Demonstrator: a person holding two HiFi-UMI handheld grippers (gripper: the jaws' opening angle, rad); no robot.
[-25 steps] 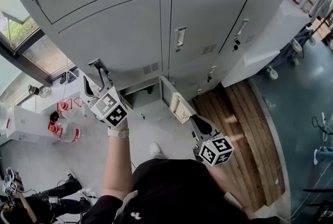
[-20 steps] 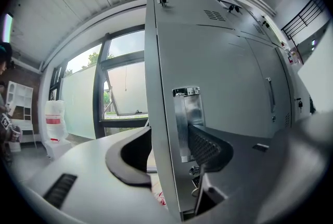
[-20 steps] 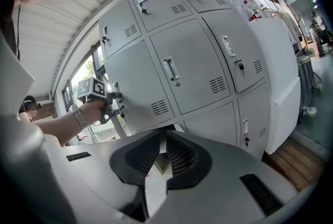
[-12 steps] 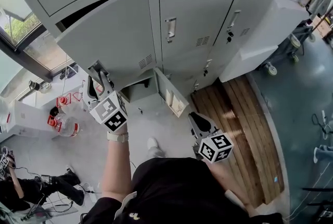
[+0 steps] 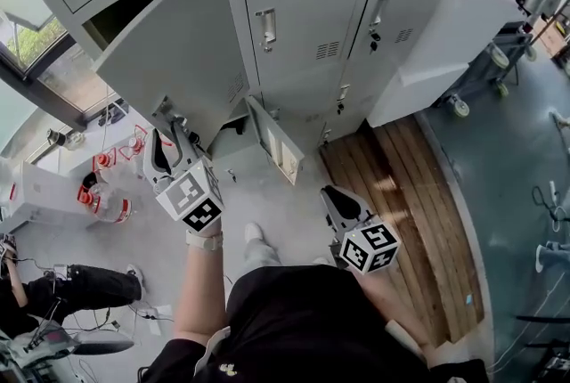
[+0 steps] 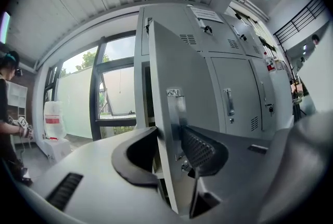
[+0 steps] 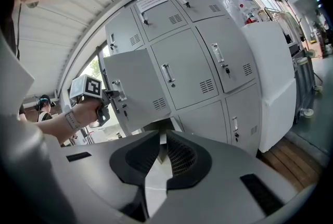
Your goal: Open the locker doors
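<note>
1. Left gripper (image 6: 167, 137): jaws have just been closing and are clenched on the free edge of the middle-row left locker door (image 5: 178, 52), beside its metal handle (image 6: 176, 108).
2. That door: swung out from the locker bank (image 5: 303, 7), at 10 o'clock in the head view.
3. Right gripper (image 7: 162, 139): jaws drawn to a thin slit, nothing between them; at 5 o'clock, well apart from the lockers.
4. Bottom-row locker door (image 5: 276, 145): open, near centre.
5. Wooden platform (image 5: 401, 194): at 4 o'clock.

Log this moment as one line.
left gripper: jaws just closed onto locker door edge | locker door: partly open | right gripper: empty
</note>
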